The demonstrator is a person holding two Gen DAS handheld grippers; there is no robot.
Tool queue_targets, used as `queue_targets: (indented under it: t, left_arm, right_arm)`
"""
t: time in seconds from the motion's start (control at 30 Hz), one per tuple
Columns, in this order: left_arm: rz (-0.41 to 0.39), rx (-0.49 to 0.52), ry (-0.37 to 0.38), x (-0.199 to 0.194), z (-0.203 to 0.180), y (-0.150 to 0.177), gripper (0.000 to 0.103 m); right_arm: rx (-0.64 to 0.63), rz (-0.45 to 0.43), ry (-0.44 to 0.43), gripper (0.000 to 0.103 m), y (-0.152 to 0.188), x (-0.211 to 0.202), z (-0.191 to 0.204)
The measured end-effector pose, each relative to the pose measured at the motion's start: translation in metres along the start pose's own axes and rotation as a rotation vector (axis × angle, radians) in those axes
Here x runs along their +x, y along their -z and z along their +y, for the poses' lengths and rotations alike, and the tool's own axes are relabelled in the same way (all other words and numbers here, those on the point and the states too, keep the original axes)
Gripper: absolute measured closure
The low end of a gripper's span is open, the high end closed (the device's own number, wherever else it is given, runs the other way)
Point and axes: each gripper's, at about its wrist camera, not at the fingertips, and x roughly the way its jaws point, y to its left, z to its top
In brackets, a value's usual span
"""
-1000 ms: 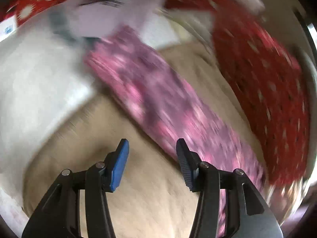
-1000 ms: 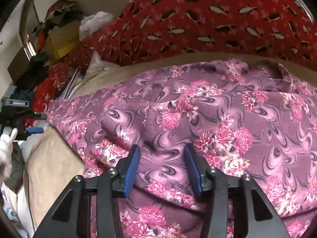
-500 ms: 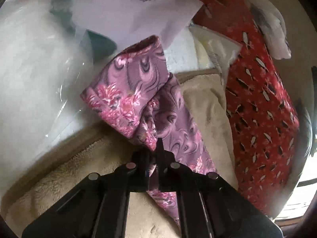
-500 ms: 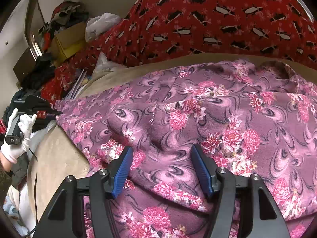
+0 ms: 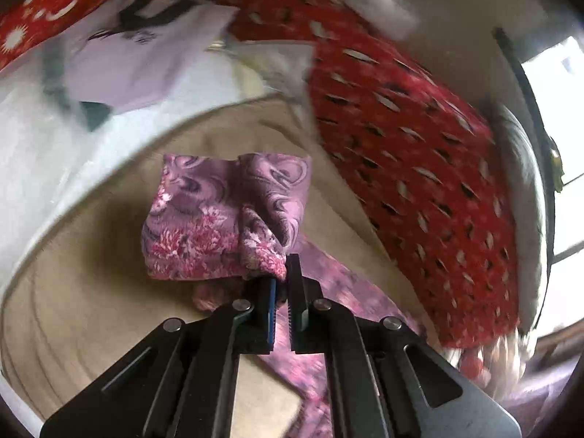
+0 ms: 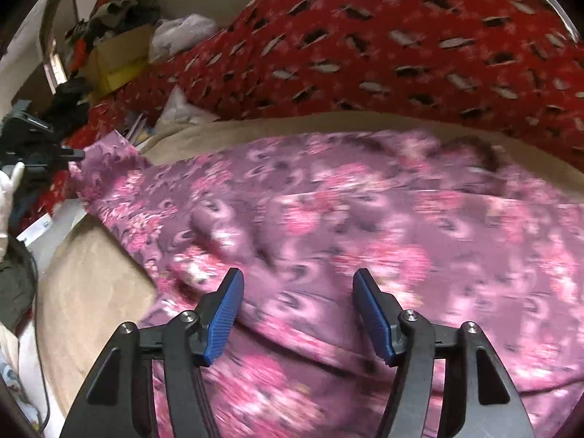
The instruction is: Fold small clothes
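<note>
A purple garment with pink flowers (image 6: pixel 365 226) lies spread over a beige blanket (image 6: pixel 84 292). My left gripper (image 5: pixel 281 277) is shut on one end of the garment (image 5: pixel 226 219) and holds that end lifted off the blanket, the cloth hanging folded in front of the jaws. In the right wrist view the left gripper (image 6: pixel 78 152) shows at the far left, gripping the garment's corner, with a white-gloved hand (image 6: pixel 9 189) below it. My right gripper (image 6: pixel 297 292) stands open just above the middle of the garment, its blue pads (image 6: pixel 226 314) wide apart with nothing pinched.
A red patterned quilt (image 6: pixel 401 47) banks up behind the blanket. White plastic-wrapped packages (image 5: pixel 120 62) lie to the left in the left wrist view. A cardboard box with clothes (image 6: pixel 116 51) and a white bag (image 6: pixel 179 33) sit at the back left.
My left gripper closed on the garment's end and lifted it off the blanket, pulling it up and sideways. The right gripper's jaws widened while staying over the garment.
</note>
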Motion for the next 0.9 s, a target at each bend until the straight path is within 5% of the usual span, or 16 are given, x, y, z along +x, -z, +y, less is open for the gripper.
queue_targets:
  t: [0.37, 0.63, 0.9]
  left_arm:
    - [0.093, 0.163, 0.073, 0.012, -0.104, 0.075, 0.100]
    - [0.254, 0.242, 0.085, 0.066, -0.155, 0.158, 0.100]
    - [0.384, 0.251, -0.029, 0.133, -0.145, 0.213, 0.100]
  right_arm:
    - [0.079, 0.013, 0.329, 0.038, 0.031, -0.047, -0.127]
    - [0.119, -0.019, 0.284, 0.025, 0.054, -0.046, -0.147]
    - [0.135, -0.032, 0.249, 0.023, 0.055, -0.048, -0.149]
